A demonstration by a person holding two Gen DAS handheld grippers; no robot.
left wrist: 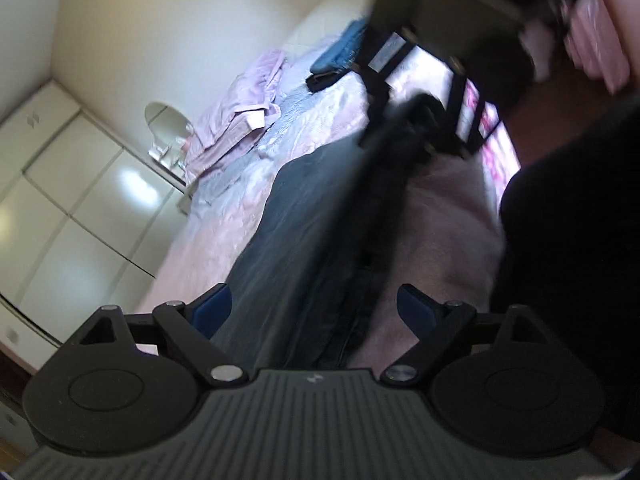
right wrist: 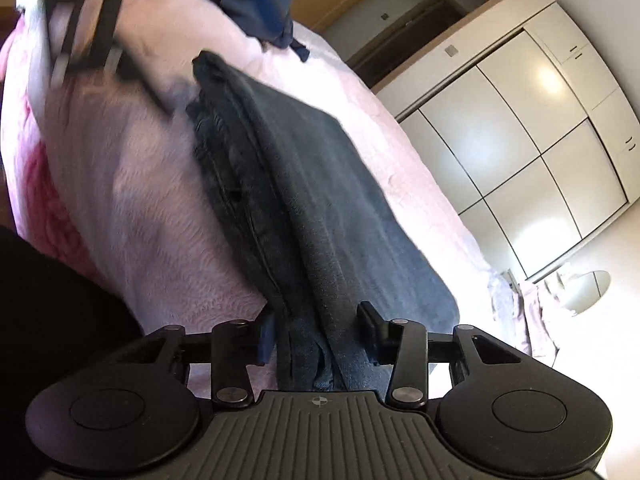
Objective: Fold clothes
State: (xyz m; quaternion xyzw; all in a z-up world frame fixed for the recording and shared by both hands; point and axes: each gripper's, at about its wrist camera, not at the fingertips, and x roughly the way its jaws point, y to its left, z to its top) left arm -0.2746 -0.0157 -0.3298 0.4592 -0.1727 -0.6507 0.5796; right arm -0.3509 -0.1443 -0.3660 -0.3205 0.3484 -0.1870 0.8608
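- Left gripper [left wrist: 314, 312]: blue-padded fingers spread wide, one on each side of the dark grey jeans [left wrist: 304, 248]; the pads hold nothing, and whether they touch the cloth cannot be told
- Right gripper [right wrist: 318, 336]: fingers part-way apart, with the near end of the jeans [right wrist: 312, 200] lying bunched in the gap between them; the pads stand just beside the cloth on both sides, and a firm pinch cannot be confirmed
- Jeans: folded lengthwise into a long strip, lying on the pink bedspread [right wrist: 160, 216] and running away from both cameras; the seam edge with its stacked layers faces the bed's near side
- A dark sleeve [left wrist: 572, 240] fills the right edge of the left wrist view
- In the left wrist view the right gripper appears blurred at the far end of the jeans, near the top of the frame
- Farther along the bed: a crumpled pink garment [left wrist: 240, 116] and a blue garment [left wrist: 344, 48], well apart from the jeans
- Background: white wardrobe doors [right wrist: 520, 152], a round white object by the wall [left wrist: 168, 120], and a wooden door frame [right wrist: 400, 0]
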